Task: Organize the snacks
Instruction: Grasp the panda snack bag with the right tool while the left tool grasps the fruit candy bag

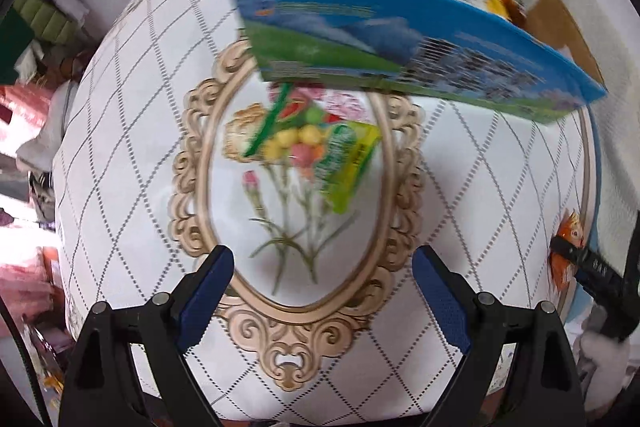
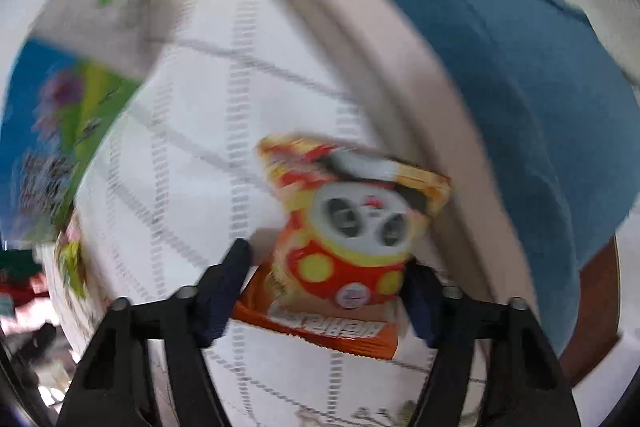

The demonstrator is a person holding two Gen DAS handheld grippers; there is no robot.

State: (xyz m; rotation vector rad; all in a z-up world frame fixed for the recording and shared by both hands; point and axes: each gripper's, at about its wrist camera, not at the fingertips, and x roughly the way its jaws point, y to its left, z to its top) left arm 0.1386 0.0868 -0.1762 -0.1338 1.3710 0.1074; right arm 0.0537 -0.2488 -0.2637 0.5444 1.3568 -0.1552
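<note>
The right hand-held gripper has its two fingers on either side of an orange packet printed with a cartoon face, and they look pressed against its sides; the picture is smeared by motion, so whether the packet is already off the surface cannot be told. It sits near the right edge of the round patterned surface, close to the rim. Its long axis runs along the fingers, away from the camera, with the crimped top edge far and the end with printed lettering near, under the gripper. The left hand-held gripper hangs spread wide and empty above the middle of the surface, over the oval floral frame. Beyond it lies a green candy bag, flat, its long axis slanting from far left to near right. Just past that bag stands the box, a cardboard carton with a blue and green printed side, its open top showing yellow and orange packets inside. The step in hand seems to be carrying the orange packet to the box. To do it well, the grip should stay light enough not to crush the contents, the packet should rise above the near wall of the box before crossing, and it should be let go low inside. The left gripper can meanwhile square up to the green bag across its narrow width.
</note>
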